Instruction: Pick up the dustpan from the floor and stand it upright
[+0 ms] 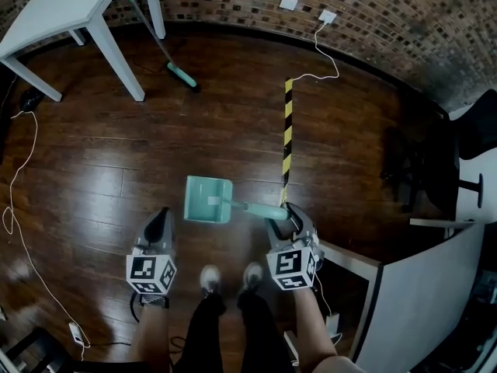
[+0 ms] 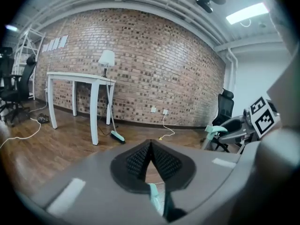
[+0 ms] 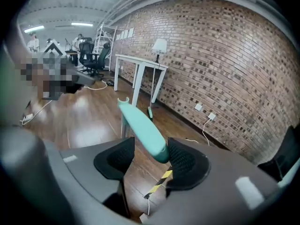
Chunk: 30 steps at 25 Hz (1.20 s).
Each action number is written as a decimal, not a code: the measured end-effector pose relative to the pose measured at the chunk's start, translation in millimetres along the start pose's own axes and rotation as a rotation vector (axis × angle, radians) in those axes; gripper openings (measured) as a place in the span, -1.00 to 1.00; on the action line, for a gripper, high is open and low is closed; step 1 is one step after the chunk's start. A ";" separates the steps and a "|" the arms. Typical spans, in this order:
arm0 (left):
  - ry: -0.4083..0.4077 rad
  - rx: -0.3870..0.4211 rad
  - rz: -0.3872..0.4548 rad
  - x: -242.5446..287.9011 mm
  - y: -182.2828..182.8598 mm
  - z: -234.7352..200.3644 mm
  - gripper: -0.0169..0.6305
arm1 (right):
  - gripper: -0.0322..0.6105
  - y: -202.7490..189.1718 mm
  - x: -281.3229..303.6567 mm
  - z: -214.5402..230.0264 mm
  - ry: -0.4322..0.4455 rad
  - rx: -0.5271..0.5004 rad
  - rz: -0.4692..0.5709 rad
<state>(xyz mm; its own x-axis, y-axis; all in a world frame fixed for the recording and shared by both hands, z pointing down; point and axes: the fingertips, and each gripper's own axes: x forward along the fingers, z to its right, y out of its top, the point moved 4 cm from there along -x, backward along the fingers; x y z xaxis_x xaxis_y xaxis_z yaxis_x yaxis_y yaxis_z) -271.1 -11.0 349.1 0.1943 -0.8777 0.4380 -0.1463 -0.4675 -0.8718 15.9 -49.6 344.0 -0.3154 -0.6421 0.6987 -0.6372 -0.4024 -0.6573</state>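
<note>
We are standing on the dark wooden floor (image 1: 93,169) with a gripper in each hand. The teal plastic dustpan (image 1: 208,199) is lying just ahead of our white shoes (image 1: 210,278), between the two grippers. Its pan is sitting nearer the left gripper (image 1: 161,214), and its rounded teal handle (image 1: 260,210) is reaching across to the right gripper (image 1: 283,217).

In the right gripper view, the fingers are standing apart with the handle (image 3: 140,125) running between them. Its thick end is leaning on one pad, and a gap is showing at the other. The handle's far end is too small to make out, and we cannot tell whether the pan is resting on the floor.

In the left gripper view, the fingers (image 2: 138,161) are pressing together. A teal sliver (image 2: 153,198) is peeking out below them, mostly hidden, and we cannot tell what it is.

Beyond, a teal-headed broom (image 1: 182,74) is leaning by the white worktop (image 1: 54,6). A yellow-and-black striped tape (image 1: 287,130) is running toward the brick wall (image 1: 373,14), with its near end hidden behind the right gripper.
</note>
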 end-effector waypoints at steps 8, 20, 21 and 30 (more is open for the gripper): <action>-0.040 0.049 0.021 -26.0 34.8 24.4 -0.94 | -0.35 -21.9 -57.7 36.0 -0.104 0.069 -0.039; -0.171 0.182 0.061 -113.4 165.5 112.6 -0.94 | -0.86 75.0 -214.5 88.2 -0.133 0.262 0.283; -0.182 0.170 0.065 -122.9 174.7 122.4 -0.94 | -0.86 78.9 -227.5 92.2 -0.128 0.278 0.300; -0.284 0.187 0.194 -195.4 245.9 180.9 -0.95 | -0.86 160.5 -321.8 97.9 -0.023 0.338 0.522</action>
<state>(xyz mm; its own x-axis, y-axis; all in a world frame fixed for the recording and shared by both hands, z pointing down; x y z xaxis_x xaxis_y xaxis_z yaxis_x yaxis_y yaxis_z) -169.5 64.6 9.5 0.4445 -0.8719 0.2056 -0.0324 -0.2450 -0.9690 83.9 28.6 -13.9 -0.5078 -0.8220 0.2577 -0.1437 -0.2141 -0.9662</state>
